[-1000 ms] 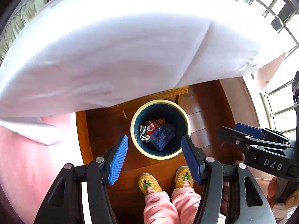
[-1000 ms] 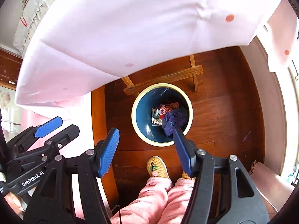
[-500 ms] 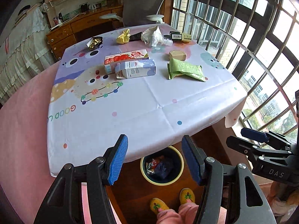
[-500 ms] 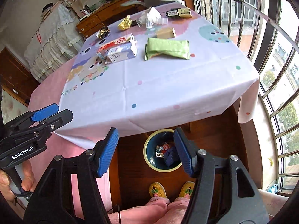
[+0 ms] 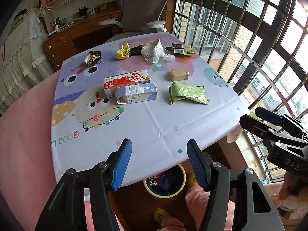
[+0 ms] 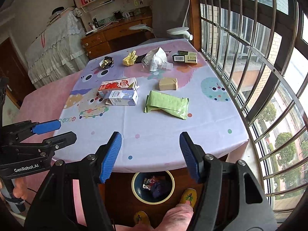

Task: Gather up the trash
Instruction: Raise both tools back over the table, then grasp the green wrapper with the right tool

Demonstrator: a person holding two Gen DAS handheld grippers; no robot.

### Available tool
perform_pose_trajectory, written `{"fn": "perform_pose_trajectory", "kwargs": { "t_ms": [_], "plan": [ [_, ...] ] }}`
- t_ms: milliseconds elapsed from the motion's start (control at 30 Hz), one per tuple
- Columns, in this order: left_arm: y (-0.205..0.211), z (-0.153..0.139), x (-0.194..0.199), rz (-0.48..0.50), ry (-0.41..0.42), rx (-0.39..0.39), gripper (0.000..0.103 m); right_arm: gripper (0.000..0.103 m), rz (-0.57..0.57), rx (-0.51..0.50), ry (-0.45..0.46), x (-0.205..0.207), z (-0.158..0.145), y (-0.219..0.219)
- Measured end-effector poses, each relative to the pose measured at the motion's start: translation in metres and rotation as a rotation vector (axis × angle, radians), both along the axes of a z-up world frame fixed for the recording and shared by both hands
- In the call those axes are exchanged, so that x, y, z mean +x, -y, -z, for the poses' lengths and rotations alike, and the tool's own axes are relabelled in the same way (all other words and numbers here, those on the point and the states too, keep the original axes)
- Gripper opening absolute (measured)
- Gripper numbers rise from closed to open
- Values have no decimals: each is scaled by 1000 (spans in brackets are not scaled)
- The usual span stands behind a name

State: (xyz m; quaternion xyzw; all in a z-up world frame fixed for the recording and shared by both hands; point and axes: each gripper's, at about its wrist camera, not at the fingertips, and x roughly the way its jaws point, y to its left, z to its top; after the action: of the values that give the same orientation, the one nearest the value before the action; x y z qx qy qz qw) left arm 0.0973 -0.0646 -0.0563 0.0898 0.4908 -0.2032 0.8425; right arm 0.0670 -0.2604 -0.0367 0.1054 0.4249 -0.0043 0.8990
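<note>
Trash lies on the patterned tablecloth (image 5: 154, 119): a green wrapper (image 5: 187, 95) (image 6: 166, 105), a red carton (image 5: 126, 80) (image 6: 117, 84), a pale blue carton (image 5: 135, 95) (image 6: 122, 98), a tan block (image 5: 179, 74) (image 6: 167, 83), crumpled white paper (image 5: 153, 52) (image 6: 156, 57), a yellow wrapper (image 5: 123, 51) (image 6: 130, 58), a dark foil wrapper (image 5: 93, 57) (image 6: 106, 61) and a black box (image 5: 182, 49) (image 6: 185, 56). A bin (image 5: 164, 181) (image 6: 153, 185) holding wrappers sits on the floor under the table's near edge. My left gripper (image 5: 158, 163) and right gripper (image 6: 150, 155) hover open and empty above that edge.
A window with bars (image 6: 259, 67) runs along the right. An office chair (image 5: 143, 15) and a wooden desk (image 5: 77, 32) stand behind the table. A pink cover (image 5: 25, 125) lies to the left. The person's slippered feet (image 6: 188, 197) are next to the bin.
Both grippers have risen from under the table, where they faced the bin, to above the table edge. The tabletop trash has come into view. Both stay open.
</note>
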Motion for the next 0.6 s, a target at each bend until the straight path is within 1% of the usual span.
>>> {"fn": "perform_pose_trajectory", "kwargs": {
  "t_ms": [67,133,200,267,400,500,600],
  "plan": [
    [13,4,10,19,7,10,61,60,-24,-10,-12,17,8,9],
    [26,9,22,28,20,36,61,60,-57,-16,-26,37,18,16],
    [37,15,41,15,22,52,61,60,-108,-25,-46,64,36,22],
    [47,22,64,-9,2,57,61,60,-173,-49,-74,92,52,26],
    [70,42,112,-59,-80,49,61,60,-328,-128,-131,148,91,30],
    [88,58,143,-78,-106,83,61,60,-448,-204,-151,183,119,29],
    [100,69,168,-105,-123,98,61,60,-555,-227,-174,212,142,30]
  ]
}}
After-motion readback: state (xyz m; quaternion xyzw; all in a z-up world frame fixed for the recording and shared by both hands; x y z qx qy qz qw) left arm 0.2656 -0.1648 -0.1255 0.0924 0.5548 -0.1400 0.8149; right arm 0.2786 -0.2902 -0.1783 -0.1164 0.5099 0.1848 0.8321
